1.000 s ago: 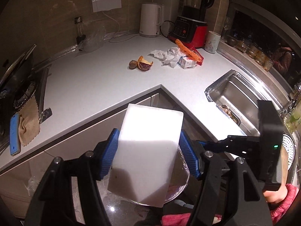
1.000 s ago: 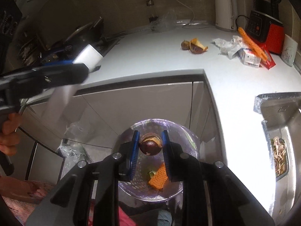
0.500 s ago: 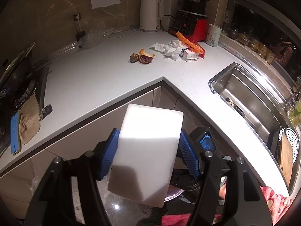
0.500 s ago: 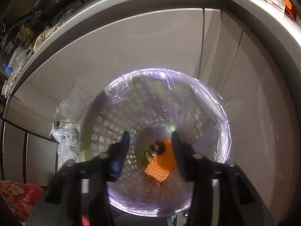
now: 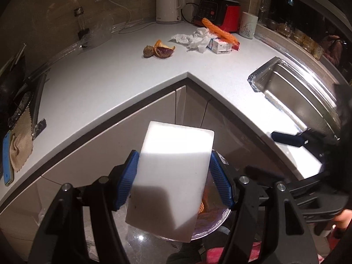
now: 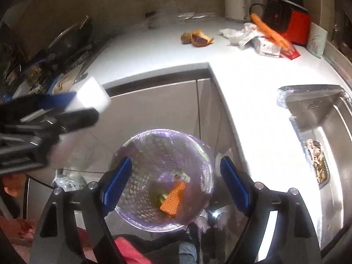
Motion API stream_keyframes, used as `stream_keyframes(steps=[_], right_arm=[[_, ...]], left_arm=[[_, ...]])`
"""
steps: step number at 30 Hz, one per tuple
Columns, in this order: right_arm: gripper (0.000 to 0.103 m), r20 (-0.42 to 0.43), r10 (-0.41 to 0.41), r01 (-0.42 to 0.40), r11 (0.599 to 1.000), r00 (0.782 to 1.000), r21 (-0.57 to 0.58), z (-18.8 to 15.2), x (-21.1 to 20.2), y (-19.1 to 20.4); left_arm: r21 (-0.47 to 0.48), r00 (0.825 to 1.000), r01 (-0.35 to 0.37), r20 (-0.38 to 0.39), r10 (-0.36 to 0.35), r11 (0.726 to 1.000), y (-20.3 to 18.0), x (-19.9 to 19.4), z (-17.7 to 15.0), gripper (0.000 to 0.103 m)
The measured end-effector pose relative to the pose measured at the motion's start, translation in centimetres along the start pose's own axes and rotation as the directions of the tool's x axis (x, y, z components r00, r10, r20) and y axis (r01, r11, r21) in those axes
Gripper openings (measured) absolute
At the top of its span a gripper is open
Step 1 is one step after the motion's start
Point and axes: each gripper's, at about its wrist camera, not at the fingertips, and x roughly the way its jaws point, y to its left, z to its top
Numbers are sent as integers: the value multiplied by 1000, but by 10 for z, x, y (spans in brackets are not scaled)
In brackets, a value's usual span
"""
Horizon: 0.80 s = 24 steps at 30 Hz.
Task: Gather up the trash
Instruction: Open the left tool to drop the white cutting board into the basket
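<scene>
My left gripper [image 5: 173, 180] is shut on a white rectangular block [image 5: 171, 176], held above the bin; both also show at the left of the right wrist view [image 6: 92, 96]. My right gripper [image 6: 176, 182] is open and empty above the bag-lined trash bin [image 6: 162, 178] on the floor, which holds an orange mesh piece [image 6: 172, 199]. On the white counter [image 5: 99, 77] lie fruit peels [image 5: 159, 50], crumpled tissue [image 5: 193, 38], a small carton [image 5: 220, 46] and an orange wrapper [image 5: 220, 30].
A steel sink [image 5: 297, 88] is at the right, with scraps in its strainer [image 6: 318, 160]. A kettle [image 5: 168, 4], a red blender base [image 5: 217, 15] and a mug [image 5: 248, 25] stand at the back. A stove with a pan [image 6: 70, 37] is at the left. Cabinet doors [image 6: 158, 103] stand behind the bin.
My right gripper let go of the brown fruit into the bin, opened wide and lifted back up above it. My left gripper still holds the white block.
</scene>
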Motion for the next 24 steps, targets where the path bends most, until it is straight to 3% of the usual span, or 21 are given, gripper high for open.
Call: stream_keyframes(steps=[3,6,10,15,24], right_arm=[[84,34,-23,23,1000,999,11,7,-23,-9],[85,57,-30,29,999,998,21,13,-37,-15],[85,72,-29,27,999,997,25,18,-47,-22],[87,77,-23,22,1000,997,17,18,-54,-20],[87,93,-10,9,1000,996,6,25,-60,-21]], left_arm=[[-6,999,17,-48,-17,1000,0,30,-12,64],[-11,995,24,-98,-25,1000,-3,62,-25,80],[-2,985,17,-169,-17,1000,-10,95,-40,90],[-16,967,18,-253,-21,1000,-13,122,-53,93],[-20,974,21,-224,-25,1000,-14,112,-43,93]])
